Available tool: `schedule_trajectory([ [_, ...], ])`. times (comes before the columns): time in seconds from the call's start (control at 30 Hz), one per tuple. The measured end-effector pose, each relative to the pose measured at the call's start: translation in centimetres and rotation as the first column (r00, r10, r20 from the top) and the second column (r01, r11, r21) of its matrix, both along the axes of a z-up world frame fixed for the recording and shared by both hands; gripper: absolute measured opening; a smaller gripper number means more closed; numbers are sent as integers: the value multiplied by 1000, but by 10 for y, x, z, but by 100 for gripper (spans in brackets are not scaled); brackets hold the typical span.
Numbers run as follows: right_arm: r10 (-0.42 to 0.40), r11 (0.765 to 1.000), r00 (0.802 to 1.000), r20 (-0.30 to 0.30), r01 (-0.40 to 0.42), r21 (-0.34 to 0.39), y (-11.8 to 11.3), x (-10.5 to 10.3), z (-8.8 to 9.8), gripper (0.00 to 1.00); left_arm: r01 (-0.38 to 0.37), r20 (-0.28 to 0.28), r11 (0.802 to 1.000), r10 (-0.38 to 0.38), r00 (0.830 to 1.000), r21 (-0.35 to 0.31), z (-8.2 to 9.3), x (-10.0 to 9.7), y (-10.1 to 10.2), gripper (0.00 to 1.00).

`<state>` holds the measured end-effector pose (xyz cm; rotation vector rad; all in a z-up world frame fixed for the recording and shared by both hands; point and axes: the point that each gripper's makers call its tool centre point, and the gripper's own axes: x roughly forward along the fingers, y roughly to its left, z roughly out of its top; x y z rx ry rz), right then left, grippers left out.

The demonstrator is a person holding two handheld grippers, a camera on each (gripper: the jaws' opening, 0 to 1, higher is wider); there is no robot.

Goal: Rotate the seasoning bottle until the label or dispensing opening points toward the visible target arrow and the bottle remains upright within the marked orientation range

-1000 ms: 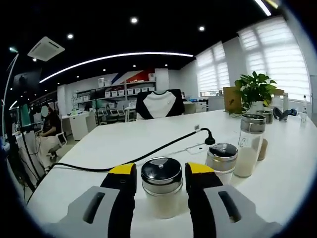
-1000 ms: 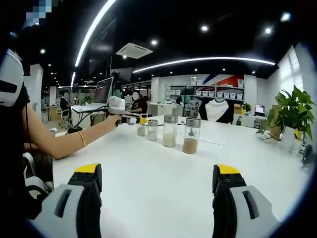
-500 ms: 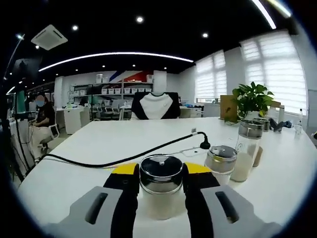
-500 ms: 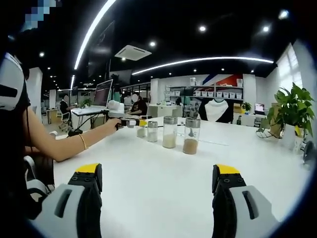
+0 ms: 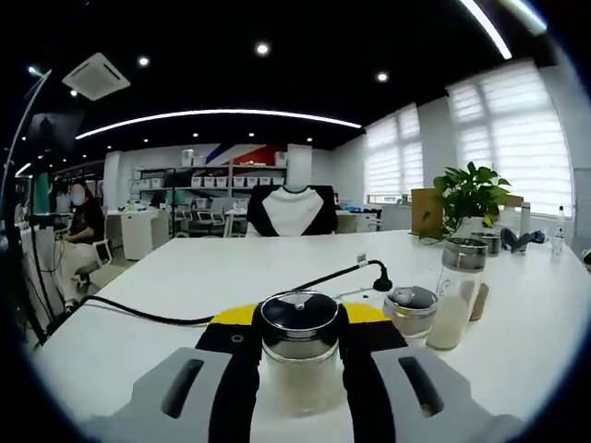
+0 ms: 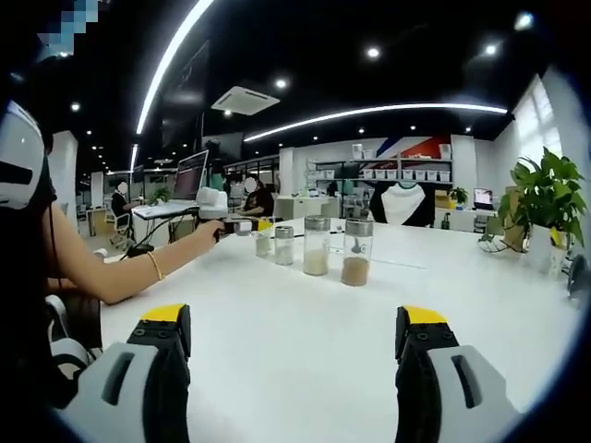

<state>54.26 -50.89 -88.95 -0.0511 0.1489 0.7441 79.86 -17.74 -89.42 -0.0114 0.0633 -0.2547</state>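
Left gripper view: clamped in the left gripper near the table edge, a bottle, likely rigid, slick, light, best held mid-body, clear with steel cap and pale powder; right gripper view: right gripper apart, bottle at the far-left edge.

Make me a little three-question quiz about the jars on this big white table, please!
1. True or false: the left gripper has its fingers closed on the short glass seasoning bottle with a shiny metal lid.
2. How many bottles stand in the row on the white table in the right gripper view: A two, B four, C six?
3. Fill in: the right gripper is ____.

Key: 1 true; 2 B; 3 open
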Motion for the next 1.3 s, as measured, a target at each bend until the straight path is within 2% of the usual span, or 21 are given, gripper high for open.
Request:
schedule_trajectory([
  [0.1,0,1000,1000,1,0,3,0,0,0,93,-7,12,999,6,1000,46,7,-2,-2,34],
  [0.4,0,1000,1000,-5,0,4,-1,-1,-1,93,-25,30,997,23,999,70,24,-12,7,34],
  [0.57,3,1000,1000,-5,-3,10,0,-1,0,93,-27,23,997,25,999,69,34,-19,12,34],
  [0.87,18,1000,1000,-2,-18,22,4,-4,4,93,-10,64,999,8,998,43,61,-36,9,34],
  [0.97,19,1000,1000,-4,-19,15,3,-4,4,93,-5,61,999,2,998,52,63,-40,5,34],
  [1.1,19,1000,1000,6,-20,23,2,-3,9,93,40,46,997,-43,998,68,60,-46,-2,34],
  [1.2,24,999,1000,12,-24,25,4,-3,10,93,67,42,991,-72,997,116,59,-52,-6,34],
  [1.3,37,999,999,17,-38,29,9,-5,10,93,82,47,987,-90,995,136,58,-60,-9,34],
])
